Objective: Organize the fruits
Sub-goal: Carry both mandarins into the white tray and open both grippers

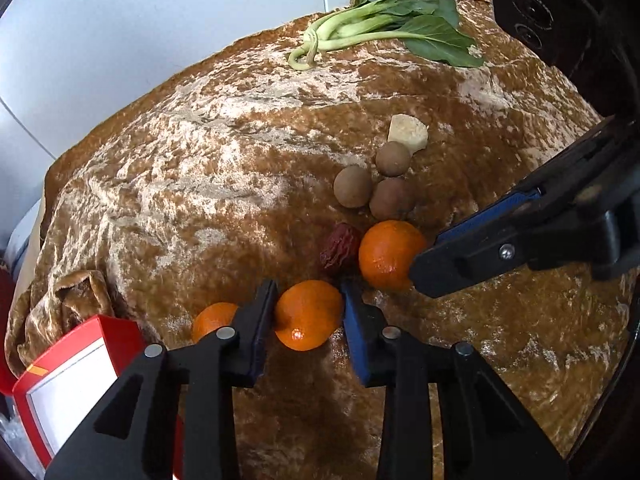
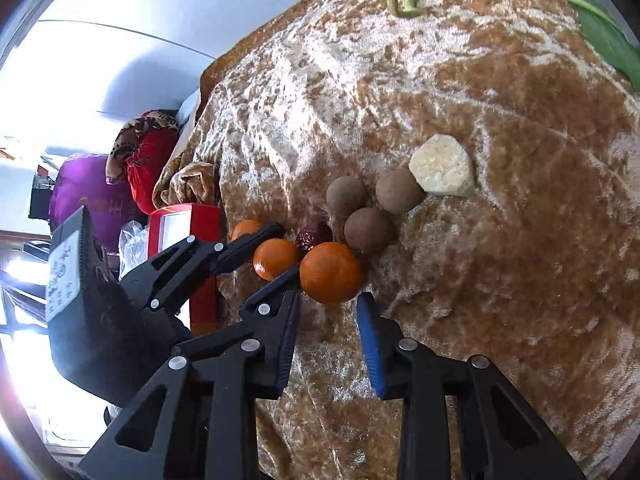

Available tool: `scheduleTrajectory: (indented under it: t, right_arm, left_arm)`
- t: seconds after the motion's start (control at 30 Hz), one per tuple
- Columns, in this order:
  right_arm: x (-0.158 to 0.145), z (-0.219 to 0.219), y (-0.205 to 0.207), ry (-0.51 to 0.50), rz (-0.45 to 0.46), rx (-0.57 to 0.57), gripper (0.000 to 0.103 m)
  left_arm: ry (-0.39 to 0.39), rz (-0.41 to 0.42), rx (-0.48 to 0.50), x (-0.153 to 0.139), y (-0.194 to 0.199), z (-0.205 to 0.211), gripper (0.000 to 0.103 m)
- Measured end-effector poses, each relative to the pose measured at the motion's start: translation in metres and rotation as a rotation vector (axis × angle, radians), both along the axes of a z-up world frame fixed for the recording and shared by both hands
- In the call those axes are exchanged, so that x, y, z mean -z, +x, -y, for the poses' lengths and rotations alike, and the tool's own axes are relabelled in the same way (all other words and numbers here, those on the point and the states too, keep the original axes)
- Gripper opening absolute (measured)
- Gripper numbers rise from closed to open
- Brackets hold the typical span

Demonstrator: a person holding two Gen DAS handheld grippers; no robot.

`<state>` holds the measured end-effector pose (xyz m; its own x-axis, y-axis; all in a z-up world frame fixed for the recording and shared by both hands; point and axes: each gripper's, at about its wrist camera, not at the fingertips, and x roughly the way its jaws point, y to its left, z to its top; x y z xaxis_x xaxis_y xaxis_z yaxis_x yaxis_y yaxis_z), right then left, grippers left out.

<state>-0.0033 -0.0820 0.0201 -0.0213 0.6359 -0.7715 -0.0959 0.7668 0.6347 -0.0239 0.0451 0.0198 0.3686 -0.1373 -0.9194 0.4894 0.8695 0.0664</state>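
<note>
Three mandarins lie in a row on the brown velvet cloth (image 1: 200,184). My left gripper (image 1: 308,300) is open, its jaws either side of the middle mandarin (image 1: 307,314); whether they touch it I cannot tell. A smaller mandarin (image 1: 212,319) sits left of it, partly hidden. My right gripper (image 2: 329,300) is open just in front of the largest mandarin (image 2: 331,272), which also shows in the left wrist view (image 1: 388,254). A red date (image 1: 339,247) and three brown longans (image 1: 353,186) lie just beyond.
A pale ginger chunk (image 1: 408,133) lies behind the longans. Bok choy (image 1: 392,20) lies at the far edge. A red box (image 1: 72,376) stands at the cloth's left edge, with cushions and bags (image 2: 148,152) beyond. A white wall is behind.
</note>
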Motion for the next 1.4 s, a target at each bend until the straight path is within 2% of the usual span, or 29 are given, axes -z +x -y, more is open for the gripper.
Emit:
scheduleTrajectory:
  t: [0.3, 0.37, 0.43, 0.6, 0.67, 0.7, 0.87, 1.03, 1.2, 1.4]
  right_arm:
    - [0.002, -0.002, 0.002, -0.004, 0.006, 0.008, 0.033]
    - [0.004, -0.006, 0.003, -0.013, 0.000, 0.017, 0.038]
    - [0.006, -0.010, 0.004, -0.013, -0.003, 0.026, 0.050]
    - [0.007, -0.021, 0.007, -0.040, 0.036, 0.040, 0.050]
    - [0.008, -0.026, 0.007, -0.063, 0.041, 0.026, 0.045]
    - [0.008, -0.029, 0.006, -0.077, 0.046, 0.020, 0.036]
    - [0.001, -0.029, 0.000, -0.085, 0.051, 0.017, 0.036]
    - [-0.017, -0.034, -0.009, 0.025, 0.053, -0.005, 0.036]
    - [-0.037, -0.081, -0.033, 0.143, 0.086, -0.115, 0.036]
    - [-0.046, -0.143, -0.071, 0.196, 0.146, -0.269, 0.037]
  left_arm:
    - [-0.014, -0.021, -0.057, -0.010, -0.013, -0.012, 0.031]
    - [-0.012, -0.017, -0.061, -0.013, -0.017, -0.016, 0.031]
    - [-0.021, -0.006, -0.064, -0.019, -0.021, -0.020, 0.031]
    - [-0.065, 0.043, -0.085, -0.042, -0.036, -0.037, 0.031]
    - [-0.080, 0.065, -0.105, -0.053, -0.043, -0.047, 0.031]
    - [-0.091, 0.077, -0.121, -0.059, -0.047, -0.054, 0.031]
    - [-0.125, 0.127, -0.230, -0.083, -0.067, -0.090, 0.031]
    - [-0.078, 0.133, -0.378, -0.085, -0.087, -0.132, 0.031]
    - [-0.036, 0.084, -0.539, -0.072, -0.111, -0.175, 0.031]
    - [0.059, 0.052, -0.576, -0.056, -0.124, -0.198, 0.031]
